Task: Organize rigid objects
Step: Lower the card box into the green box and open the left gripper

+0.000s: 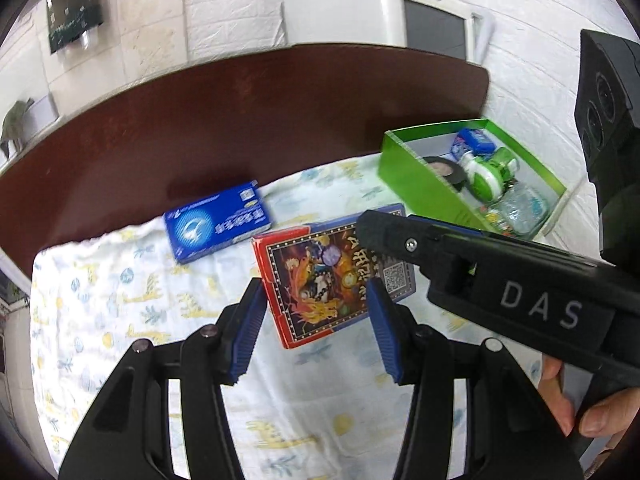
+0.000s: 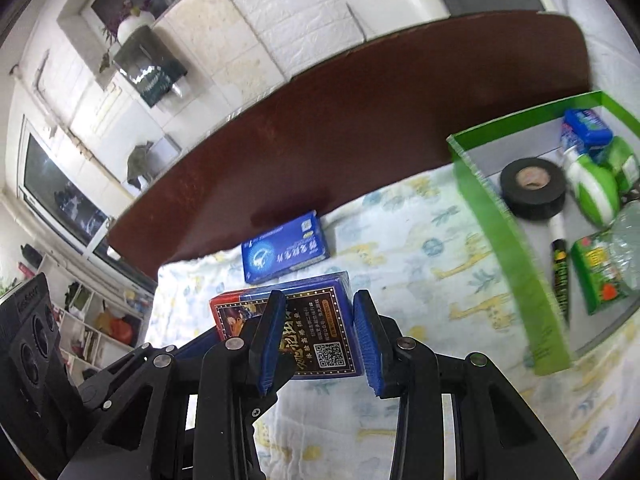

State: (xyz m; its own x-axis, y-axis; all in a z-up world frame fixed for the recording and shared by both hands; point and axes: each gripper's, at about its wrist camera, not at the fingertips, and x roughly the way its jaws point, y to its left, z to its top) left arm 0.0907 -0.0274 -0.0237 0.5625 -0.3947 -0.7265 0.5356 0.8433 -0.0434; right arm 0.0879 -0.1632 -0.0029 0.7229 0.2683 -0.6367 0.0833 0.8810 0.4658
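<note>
The blue box [image 1: 218,222] lies flat on the patterned cloth [image 1: 100,300], beyond and to the left of the left tongs [image 1: 316,312], right at the cloth's far edge where the dark brown desk [image 1: 240,112] begins. The left tongs pinch the near end of the red-bordered card box [image 1: 320,280], their blue pads [image 1: 250,322] on its two long sides. The right tongs [image 2: 320,340] come in from the right and pinch the far end of the same box, a pad against each side, and a person's hand [image 1: 568,396] grips their black handle. The box hangs tilted between both tongs, above the cloth. Further right, beyond the right tongs, the green tray [image 2: 508,240] sits on the cloth, holding a roll of black tape [image 2: 532,188], a green-and-white bottle [image 2: 592,188], a small blue-and-white pack [image 2: 586,128] and a green packet [image 2: 600,276]
</note>
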